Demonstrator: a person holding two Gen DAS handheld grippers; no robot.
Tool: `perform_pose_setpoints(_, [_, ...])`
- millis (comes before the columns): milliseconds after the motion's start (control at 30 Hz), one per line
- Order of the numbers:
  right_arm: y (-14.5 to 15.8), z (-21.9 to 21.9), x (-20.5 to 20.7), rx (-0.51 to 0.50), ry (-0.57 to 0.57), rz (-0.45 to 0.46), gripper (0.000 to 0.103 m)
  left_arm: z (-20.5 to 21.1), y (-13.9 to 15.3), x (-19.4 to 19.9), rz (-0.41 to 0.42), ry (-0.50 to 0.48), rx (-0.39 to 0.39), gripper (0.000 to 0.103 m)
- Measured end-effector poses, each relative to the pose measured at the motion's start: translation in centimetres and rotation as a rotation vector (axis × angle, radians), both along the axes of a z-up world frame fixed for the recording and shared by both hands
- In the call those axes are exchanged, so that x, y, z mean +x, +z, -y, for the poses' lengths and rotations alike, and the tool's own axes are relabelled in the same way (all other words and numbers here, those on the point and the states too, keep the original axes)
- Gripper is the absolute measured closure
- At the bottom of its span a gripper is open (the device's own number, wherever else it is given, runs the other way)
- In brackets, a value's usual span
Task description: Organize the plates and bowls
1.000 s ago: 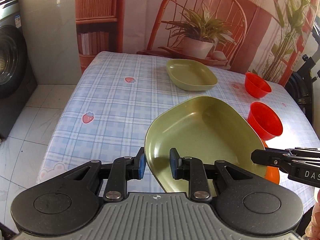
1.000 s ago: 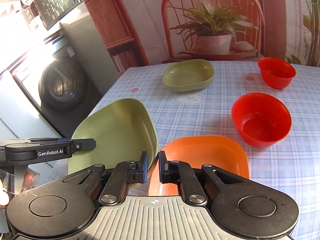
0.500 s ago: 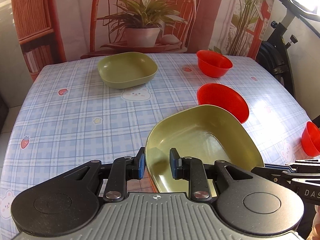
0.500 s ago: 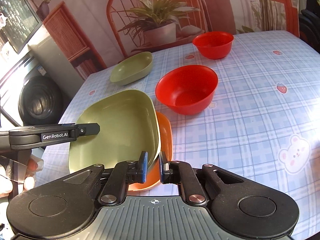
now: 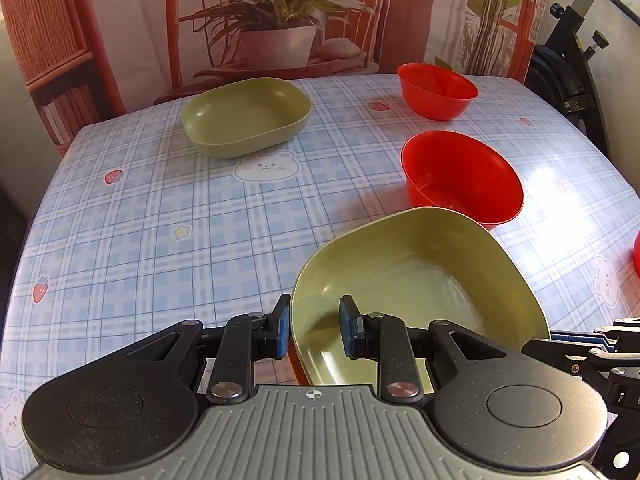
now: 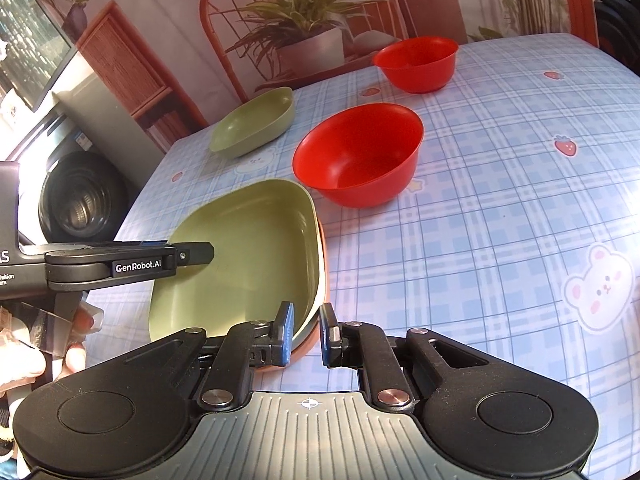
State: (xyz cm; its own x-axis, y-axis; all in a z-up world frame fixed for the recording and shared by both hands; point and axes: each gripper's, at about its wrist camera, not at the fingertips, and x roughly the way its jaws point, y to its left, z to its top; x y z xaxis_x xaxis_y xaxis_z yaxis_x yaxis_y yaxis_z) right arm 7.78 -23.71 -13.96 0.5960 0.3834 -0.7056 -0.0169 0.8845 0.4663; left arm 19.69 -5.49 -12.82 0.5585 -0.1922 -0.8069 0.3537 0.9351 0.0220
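Note:
A green plate (image 5: pixel 420 280) lies nested in an orange plate (image 5: pixel 298 372) at the table's near edge. My left gripper (image 5: pixel 316 330) is shut on the green plate's near rim, one pad inside the dish and one outside. In the right wrist view the same green plate (image 6: pixel 248 248) covers the orange plate (image 6: pixel 323 268), of which only a rim strip shows. My right gripper (image 6: pixel 307 334) is shut on the orange plate's rim, and the green rim also sits between its pads. Each gripper shows side-on in the other's view, the left gripper (image 6: pixel 200 254) and the right gripper (image 5: pixel 536 350).
A second green plate (image 5: pixel 248 120) lies far left on the checked tablecloth. Two red bowls, one near (image 5: pixel 460 176) and one far (image 5: pixel 438 94), stand at the right; another red bowl (image 5: pixel 636 256) peeks in at the edge. A washing machine (image 6: pixel 80 200) stands left of the table.
The green plate, held clear of the orange plate a second ago, has come down into it. Both grippers moved together, and the right pads stand slightly wider apart.

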Motion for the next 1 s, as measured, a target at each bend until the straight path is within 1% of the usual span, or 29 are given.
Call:
perform_pose_setpoints(200, [0.1,0.1,0.1,-0.002,0.014,0.001,0.09,-0.2,0.1,0.2,-0.008,0.003,-0.009,0.076])
perform_pose_setpoints(300, [0.1,0.1,0.1,0.001,0.013,0.003,0.089,-0.1,0.0,0.1,0.002,-0.004,0.013,0.076])
perform_pose_setpoints(433, [0.1,0.0,0.1,-0.004,0.019,-0.007,0.089,-0.2,0.1,0.1,0.002,-0.005,0.012,0.076])
perform_pose_setpoints(467, [0.1,0.0,0.1,-0.002,0.016,-0.007,0.087,-0.3,0.2,0.0,0.004,-0.002,0.008,0.076])
perform_pose_setpoints(500, [0.2,0.0,0.1,-0.004,0.012,-0.007,0.083,-0.4,0.3,0.0,0.006,0.004,0.002,0.076])
perform_pose_setpoints(600, [0.4,0.4,0.0,-0.02,-0.011,0.009,0.082,-0.8,0.6,-0.3,0.005,0.027,-0.021,0.073])
perform_pose_setpoints(633, [0.5,0.5,0.0,-0.021,-0.018,0.016,0.082,-1.0,0.7,-0.5,0.008,0.035,-0.027,0.07])
perform_pose_setpoints(667, [0.6,0.7,-0.1,-0.018,-0.028,0.03,0.083,-1.2,0.8,-0.7,0.012,0.044,-0.031,0.068])
perform_pose_setpoints(700, [0.6,0.8,-0.1,-0.017,-0.031,0.035,0.087,-1.4,0.9,-1.0,0.016,0.058,-0.036,0.067])
perform_pose_setpoints(800, [0.4,0.8,-0.1,-0.001,-0.019,0.041,0.095,-2.3,0.9,-1.5,0.007,0.109,-0.068,0.067])
perform_pose_setpoints(933, [0.4,0.1,-0.1,-0.045,0.009,0.05,0.097,-3.2,0.8,-2.3,0.0,0.165,-0.115,0.067])
perform_pose_setpoints(1000, [0.1,-0.1,0.0,-0.046,0.012,0.035,0.097,-3.3,0.7,-2.6,0.002,0.17,-0.119,0.067])
